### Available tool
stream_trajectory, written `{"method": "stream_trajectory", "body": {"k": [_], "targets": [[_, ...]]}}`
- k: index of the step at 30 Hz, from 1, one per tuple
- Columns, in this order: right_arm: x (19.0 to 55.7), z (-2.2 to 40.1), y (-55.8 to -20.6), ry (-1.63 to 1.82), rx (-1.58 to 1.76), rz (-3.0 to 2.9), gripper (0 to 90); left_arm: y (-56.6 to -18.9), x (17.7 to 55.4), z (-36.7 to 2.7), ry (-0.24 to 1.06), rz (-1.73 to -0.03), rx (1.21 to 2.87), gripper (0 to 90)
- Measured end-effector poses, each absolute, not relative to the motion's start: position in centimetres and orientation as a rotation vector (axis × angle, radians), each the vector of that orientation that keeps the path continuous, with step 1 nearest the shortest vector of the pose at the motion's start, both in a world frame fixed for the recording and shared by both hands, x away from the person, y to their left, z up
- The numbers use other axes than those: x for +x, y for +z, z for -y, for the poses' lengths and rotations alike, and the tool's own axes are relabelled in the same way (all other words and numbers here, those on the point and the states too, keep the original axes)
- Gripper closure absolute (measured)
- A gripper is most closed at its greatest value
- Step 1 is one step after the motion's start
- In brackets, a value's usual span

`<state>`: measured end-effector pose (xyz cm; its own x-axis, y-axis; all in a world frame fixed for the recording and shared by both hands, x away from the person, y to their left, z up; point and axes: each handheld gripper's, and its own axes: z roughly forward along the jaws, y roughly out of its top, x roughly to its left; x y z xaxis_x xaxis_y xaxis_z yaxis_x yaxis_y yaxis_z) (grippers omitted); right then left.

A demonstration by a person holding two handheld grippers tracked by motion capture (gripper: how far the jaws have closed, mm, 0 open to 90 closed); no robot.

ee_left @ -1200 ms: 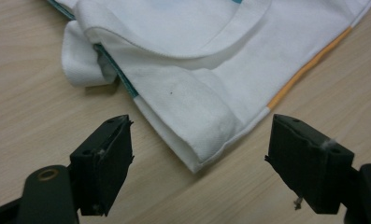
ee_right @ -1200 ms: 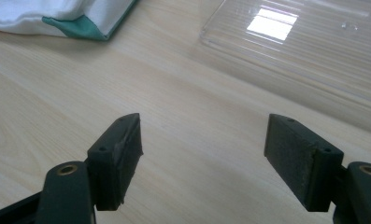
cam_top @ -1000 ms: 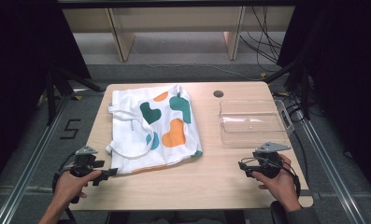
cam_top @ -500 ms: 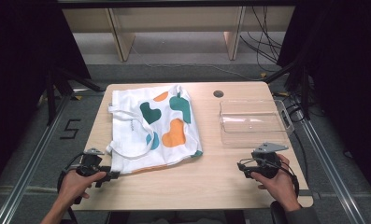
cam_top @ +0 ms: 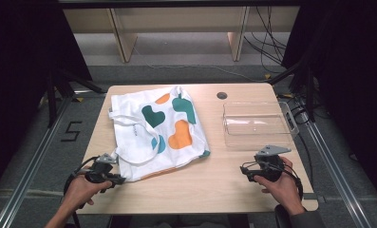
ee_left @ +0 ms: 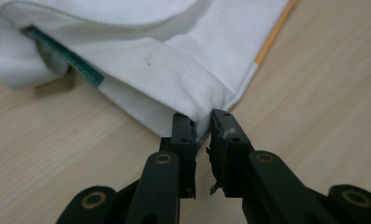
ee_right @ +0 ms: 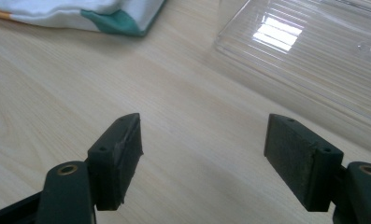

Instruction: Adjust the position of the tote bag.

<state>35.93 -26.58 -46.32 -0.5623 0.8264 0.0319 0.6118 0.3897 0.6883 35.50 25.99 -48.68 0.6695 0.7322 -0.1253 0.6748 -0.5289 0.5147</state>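
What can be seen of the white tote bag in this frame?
The tote bag is white woven cloth printed with teal and orange blobs, with white strap handles and an orange stripe along one edge. It lies flat but rumpled on the left half of the wooden table, apart from the clear tray. Its near left corner is pinched between the jaws of the left gripper, which have just been closing on it; the cloth bunches there.

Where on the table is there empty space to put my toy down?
The biggest bare patch of the table is the near middle, between the left gripper and right gripper. A strip also runs between the bag and the clear plastic tray. The left side is crowded: the left gripper pinches the bag's corner there. The right gripper hangs open.
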Motion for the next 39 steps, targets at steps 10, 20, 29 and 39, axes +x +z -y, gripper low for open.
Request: {"method": "stream_trajectory", "body": {"k": [10, 20, 29, 39], "targets": [[36.0, 26.8, -46.3, 0.941, 1.231, -2.341, 28.5, -48.6, 34.1, -20.0, 0.091, -0.854, 2.454, 82.6], [36.0, 26.8, -46.3, 0.943, 1.219, -2.354, 28.5, -49.0, 33.1, -15.2, 0.041, -0.762, 2.429, 83.2], [36.0, 26.3, -46.2, 0.953, 1.228, -2.373, 28.5, -49.1, 32.9, -12.6, 0.026, -0.682, 2.444, 83.1], [35.9, 25.9, -46.3, 0.963, 1.210, -2.396, 28.5, -48.6, 32.8, -10.6, -0.014, -0.621, 2.423, 74.6]]}}
